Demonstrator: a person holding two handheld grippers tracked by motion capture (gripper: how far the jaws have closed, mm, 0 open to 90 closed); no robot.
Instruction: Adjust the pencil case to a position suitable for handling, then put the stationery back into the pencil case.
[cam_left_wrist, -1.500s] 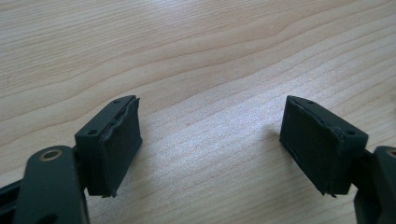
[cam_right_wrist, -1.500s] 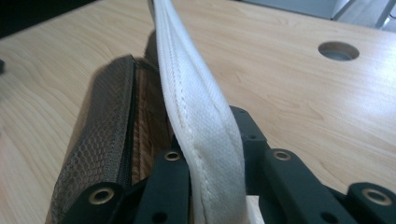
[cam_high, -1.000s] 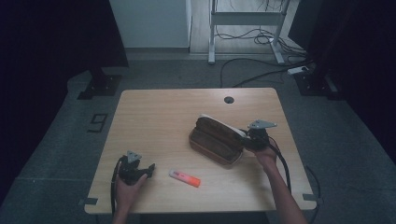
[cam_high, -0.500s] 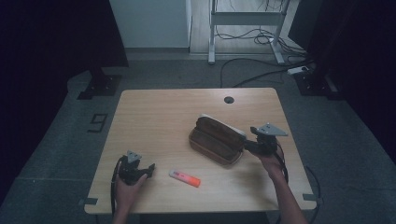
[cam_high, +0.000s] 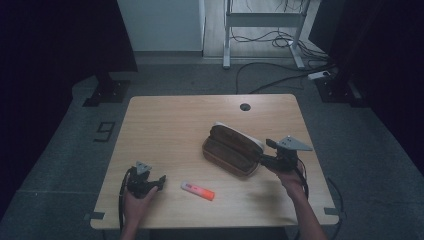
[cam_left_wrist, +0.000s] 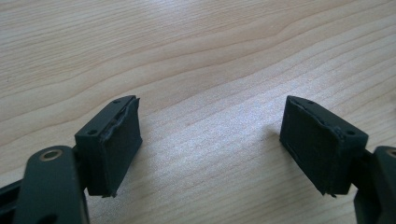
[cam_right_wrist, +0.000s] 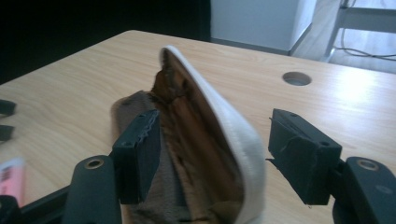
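Right gripper (cam_high: 267, 151) is releasing the brown pencil pouch (cam_high: 232, 150), which lies right of centre on the table (cam_high: 170, 125); its jaws have just been opening and straddle the pouch's open end without pressing. Left gripper (cam_left_wrist: 210, 144) is resting near-left, jaws wide apart, empty. Likely next: fetching the orange marker (cam_high: 197, 190) lying near-centre.

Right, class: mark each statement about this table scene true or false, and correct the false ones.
1. The brown fabric pencil pouch lies open on the light wooden table. True.
2. The left hand-held gripper grips the orange-pink marker pen. False: its jaws are open over bare wood.
3. The right hand-held gripper has its pads pressed on the pouch. False: the jaws stand apart, having just opened.
4. The marker lies between the two hands. True.
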